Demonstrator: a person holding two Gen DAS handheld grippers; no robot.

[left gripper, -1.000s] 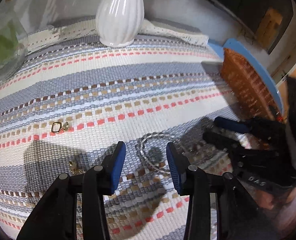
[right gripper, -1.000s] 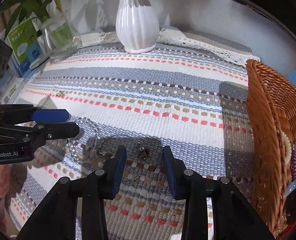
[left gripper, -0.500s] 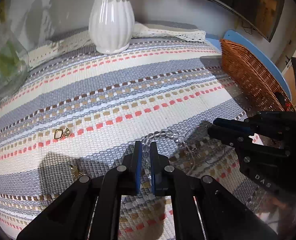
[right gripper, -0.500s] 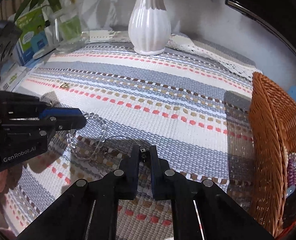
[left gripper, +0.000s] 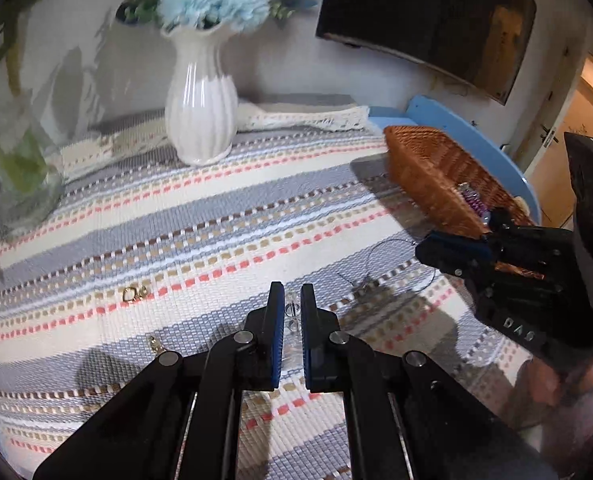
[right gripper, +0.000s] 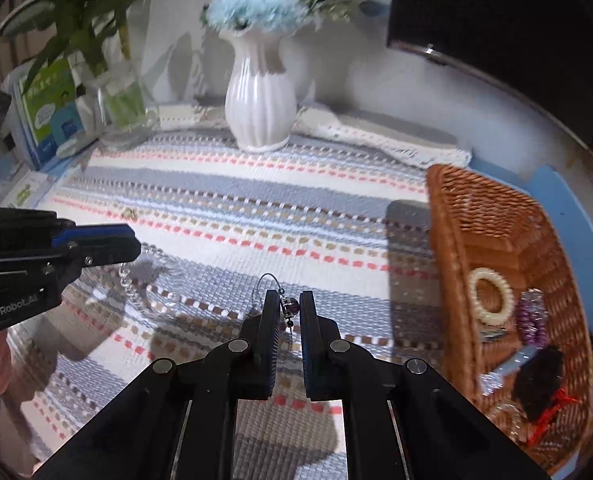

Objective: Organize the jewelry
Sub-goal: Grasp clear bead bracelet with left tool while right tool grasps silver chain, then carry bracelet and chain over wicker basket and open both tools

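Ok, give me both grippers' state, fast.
Left gripper: shut on clear glass bead bracelet.
Right gripper: shut on thin wire necklace with dark bead.

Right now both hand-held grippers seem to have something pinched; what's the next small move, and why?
Probably carry the right hand-held gripper rightward over the wicker basket and release there. It is shut on the thin wire necklace, which is lifted off the striped cloth, and the basket already holds other jewelry. The left hand-held gripper, shut on the clear bead bracelet, can follow.

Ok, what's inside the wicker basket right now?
In the wicker basket: a cream bead bracelet, purple beads, a dark item with red string, and a pale blue piece. The near wall hides the rest.
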